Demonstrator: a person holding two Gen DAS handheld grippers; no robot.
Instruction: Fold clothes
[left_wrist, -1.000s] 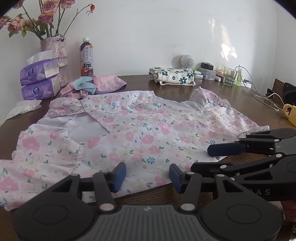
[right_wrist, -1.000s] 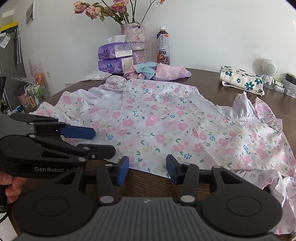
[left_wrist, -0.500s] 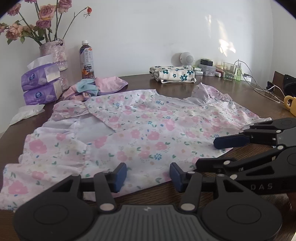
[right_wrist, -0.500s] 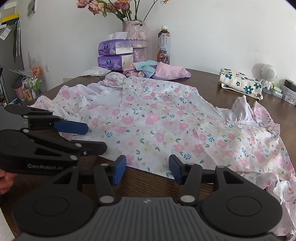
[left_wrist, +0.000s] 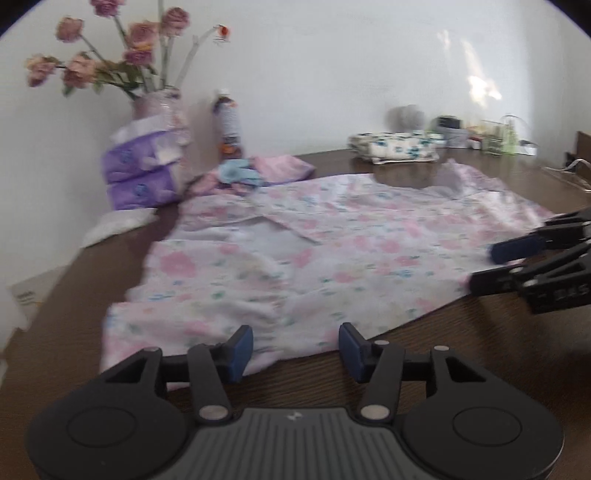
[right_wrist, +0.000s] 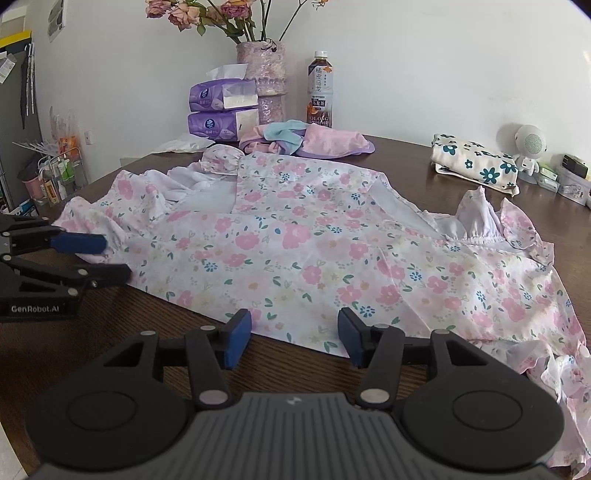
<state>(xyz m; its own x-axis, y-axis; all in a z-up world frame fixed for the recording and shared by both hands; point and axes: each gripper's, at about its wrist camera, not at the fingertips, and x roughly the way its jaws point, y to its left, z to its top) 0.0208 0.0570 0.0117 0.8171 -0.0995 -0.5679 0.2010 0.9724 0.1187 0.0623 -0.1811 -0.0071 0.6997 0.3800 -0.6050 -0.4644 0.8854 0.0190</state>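
A white garment with pink flowers (right_wrist: 295, 236) lies spread flat on the brown table (right_wrist: 147, 325), its near hem facing both grippers. In the right wrist view my right gripper (right_wrist: 293, 336) is open, its blue pads (right_wrist: 236, 341) just short of the hem's middle. My left gripper (right_wrist: 110, 258) shows at the left edge, open, with its tips at the garment's left near corner. The left wrist view is blurred: the left gripper (left_wrist: 295, 349) stands open at the hem of the garment (left_wrist: 314, 258), and the right gripper (left_wrist: 485, 267) reaches in from the right. Neither holds cloth.
At the back stand a vase of flowers (right_wrist: 262, 74), two purple tissue packs (right_wrist: 221, 110), a tea bottle (right_wrist: 320, 92), a pink and blue clothes pile (right_wrist: 310, 140) and a folded flowered cloth (right_wrist: 476, 166). A white speaker (right_wrist: 528, 147) and small clutter sit back right.
The left gripper has swung left along the hem, and its view is now blurred. The two grippers stand farther apart. Both stayed open and the garment has not moved.
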